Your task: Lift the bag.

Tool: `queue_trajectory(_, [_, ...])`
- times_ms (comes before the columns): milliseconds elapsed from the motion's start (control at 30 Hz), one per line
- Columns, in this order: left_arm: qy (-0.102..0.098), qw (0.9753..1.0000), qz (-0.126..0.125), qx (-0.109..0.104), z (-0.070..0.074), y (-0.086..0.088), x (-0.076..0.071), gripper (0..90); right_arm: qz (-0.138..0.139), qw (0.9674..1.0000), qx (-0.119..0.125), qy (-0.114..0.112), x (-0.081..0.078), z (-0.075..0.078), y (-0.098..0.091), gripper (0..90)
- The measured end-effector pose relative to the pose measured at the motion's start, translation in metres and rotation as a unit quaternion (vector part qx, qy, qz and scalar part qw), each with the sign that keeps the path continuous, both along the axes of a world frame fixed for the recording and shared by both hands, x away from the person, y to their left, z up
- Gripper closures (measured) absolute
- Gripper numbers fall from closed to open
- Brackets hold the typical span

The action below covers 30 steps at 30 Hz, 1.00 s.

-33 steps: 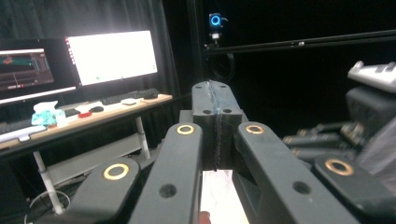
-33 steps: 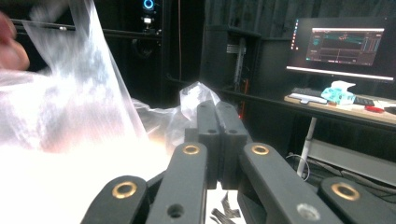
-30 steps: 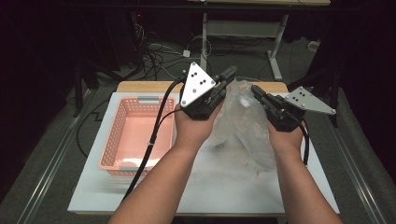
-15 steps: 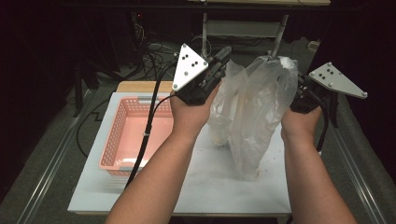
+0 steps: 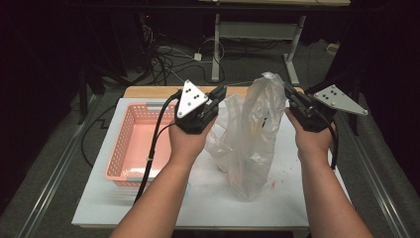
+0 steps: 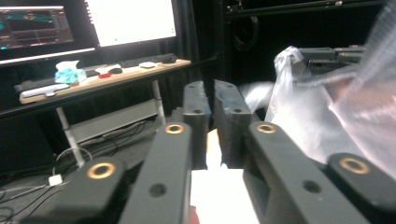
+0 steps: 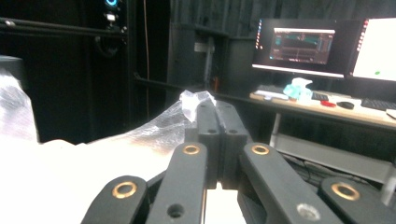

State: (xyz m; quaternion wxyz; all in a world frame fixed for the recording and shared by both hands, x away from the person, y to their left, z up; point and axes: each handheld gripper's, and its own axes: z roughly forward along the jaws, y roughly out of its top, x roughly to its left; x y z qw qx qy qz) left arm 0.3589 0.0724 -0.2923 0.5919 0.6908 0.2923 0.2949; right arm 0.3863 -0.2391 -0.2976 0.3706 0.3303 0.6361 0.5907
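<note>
A clear, crinkled plastic bag [image 5: 250, 139] stands at the middle of the white table top [image 5: 292, 198], its base resting on the surface and its mouth drawn upward. The right gripper [image 5: 291, 95] is clamped on the bag's upper rim, a tuft of film poking out above its closed jaws in the right gripper view [image 7: 196, 102]. The left gripper [image 5: 220, 93] hangs just beside the bag's other edge; its jaws have just been opening and now stand a narrow slit apart, with no film visibly between them in the left gripper view [image 6: 214, 122], so that side of the bag looks to be free.

The bag appears very light and wholly limp: it will sag, fold and swing wherever it is not held, and the thin film looks slick enough to slip from a loose pinch. Something pale and reddish shows faintly through the lower part, too blurred to identify, so the bottom may carry a little weight. The sensible hold is on the rim, with a bunched fold of film pinched firmly, one gripper at each side of the mouth to keep it spread.

A pink perforated plastic basket [image 5: 130, 148] sits on the table top to the left, well apart from the bag. Beyond, a wooden desk with monitors [image 7: 322, 100] is in the dark room.
</note>
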Motion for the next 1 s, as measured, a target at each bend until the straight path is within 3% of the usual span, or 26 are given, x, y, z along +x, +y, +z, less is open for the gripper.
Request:
queue_trajectory(267, [0.012,0.9998,0.01,-0.011,-0.026,0.043,-0.037,73.6,-0.011,0.9997,-0.013,0.015,0.003,-0.01,-0.005,90.0])
queue_trajectory(500, [0.051,0.9985,0.003,-0.02,-0.062,0.062,-0.069,67.6,-0.009,0.9997,-0.018,0.015,0.0,-0.011,-0.004,90.0])
queue_trajectory(567, [0.062,0.9981,-0.001,-0.004,-0.073,0.062,-0.077,65.4,-0.008,0.9997,-0.019,0.015,-0.001,-0.011,-0.005,90.0])
queue_trajectory(633, [0.073,0.9973,-0.005,-0.006,-0.082,0.062,-0.082,62.9,-0.008,0.9997,-0.018,0.015,-0.002,-0.012,-0.005,90.0])
queue_trajectory(800, [0.114,0.993,-0.017,0.025,-0.107,0.049,-0.083,51.9,-0.003,0.9997,-0.017,0.015,-0.005,-0.011,-0.007,90.0])
queue_trajectory(1000, [0.132,0.9906,-0.023,0.03,-0.123,0.038,-0.083,41.5,0.006,0.9998,-0.017,0.009,-0.011,-0.007,-0.009,89.8])
